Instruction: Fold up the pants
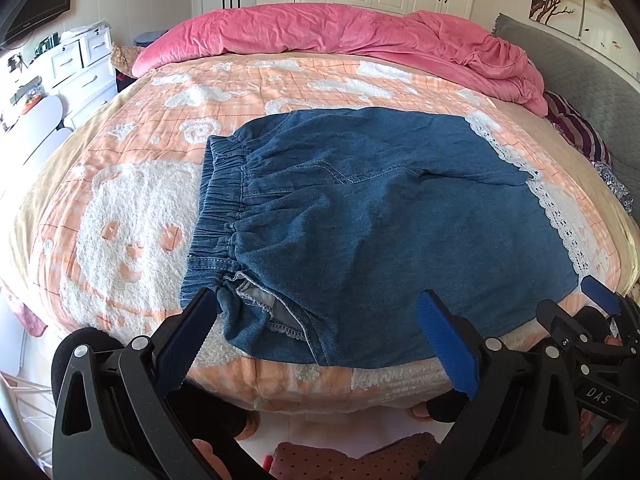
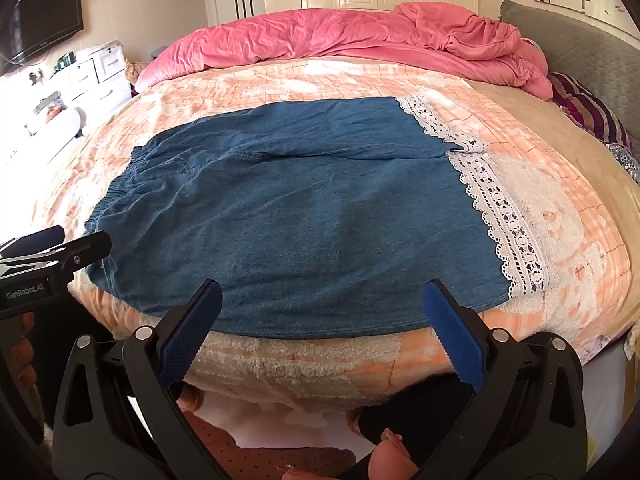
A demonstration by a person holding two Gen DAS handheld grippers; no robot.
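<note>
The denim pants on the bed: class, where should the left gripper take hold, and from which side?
Probably the elastic waistband corner of the denim pants, approached from the near bed edge. It lies flat beside the open left gripper, bunched thick enough to pinch.

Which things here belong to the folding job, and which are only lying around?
For the job:
denim pants, lace hem
left gripper, open
right gripper, open

Lying about:
pink duvet
striped cloth
grey pillow

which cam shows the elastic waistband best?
Left wrist: the elastic waistband of the denim pants runs its gathered length close up, left of centre. Right wrist sees it only as a foreshortened, partly washed-out strip at the garment's left edge.
</note>
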